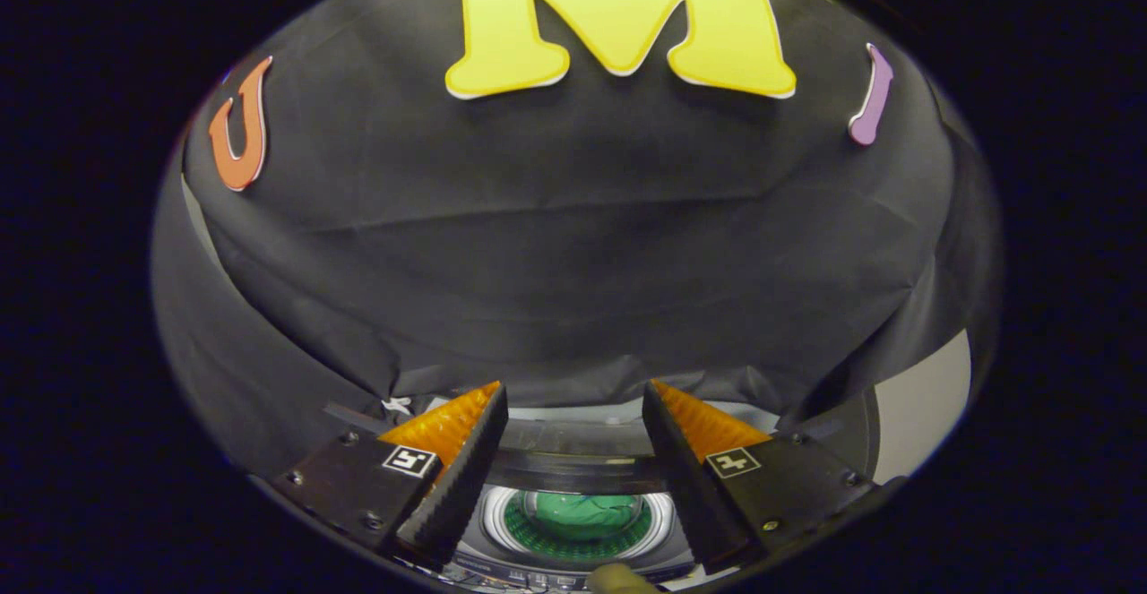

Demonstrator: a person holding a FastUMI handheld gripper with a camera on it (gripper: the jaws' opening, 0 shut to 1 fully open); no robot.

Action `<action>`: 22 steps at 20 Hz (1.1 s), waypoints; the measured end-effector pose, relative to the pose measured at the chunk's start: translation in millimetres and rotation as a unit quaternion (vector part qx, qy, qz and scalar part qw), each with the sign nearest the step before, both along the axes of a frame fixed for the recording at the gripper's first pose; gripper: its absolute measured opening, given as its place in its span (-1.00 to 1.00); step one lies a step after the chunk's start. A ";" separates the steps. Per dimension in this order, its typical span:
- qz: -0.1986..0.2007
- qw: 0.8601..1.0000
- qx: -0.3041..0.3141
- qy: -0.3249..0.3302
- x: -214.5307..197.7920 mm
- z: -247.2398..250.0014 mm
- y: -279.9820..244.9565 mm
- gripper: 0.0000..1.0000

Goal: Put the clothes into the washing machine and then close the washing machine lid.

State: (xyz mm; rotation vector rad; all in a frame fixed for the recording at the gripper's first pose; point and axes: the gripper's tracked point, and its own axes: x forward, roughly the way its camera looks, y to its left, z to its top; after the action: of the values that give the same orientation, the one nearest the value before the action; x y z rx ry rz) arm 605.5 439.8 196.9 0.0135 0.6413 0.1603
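A: Looking down past the gripper (574, 415), its fingers stand spread apart and grasp nothing. Between them sits the washing machine (573, 547), and green clothes (584, 515) lie inside its round drum.

B: So the loading looks done?

A: I judge so. The lid (573, 470) shows as a dark band across the far rim of the opening, apparently raised.

B: Which way does it run?

A: Its long axis lies crosswise, from one finger to the other, along the machine's back edge. Whether it leans toward the booth wall I cannot tell.

B: How to close it well?

A: Reach beyond its upper edge, then draw it down steadily, keeping the fingers off the drum's rim.
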 end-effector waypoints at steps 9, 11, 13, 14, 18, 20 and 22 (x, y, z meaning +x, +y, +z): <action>-0.012 1.000 0.009 -0.007 -10.8 -6.8 -1.4 0.93; -0.012 1.000 0.004 -0.018 -18.9 -6.4 -2.3 0.94; -0.014 0.999 0.006 -0.030 -27.0 -7.6 -2.9 0.94; -0.016 0.999 0.008 -0.036 -32.2 -8.5 -3.3 0.95; -0.024 0.998 0.004 -0.063 -48.2 -11.9 -5.2 0.94; -0.026 0.996 0.006 -0.081 -58.3 -14.6 -6.0 0.94; -0.024 0.995 0.007 -0.101 -66.8 -15.7 -7.5 0.94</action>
State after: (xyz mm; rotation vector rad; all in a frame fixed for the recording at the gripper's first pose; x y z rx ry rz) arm 538.8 432.3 181.1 0.0254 0.4375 0.1174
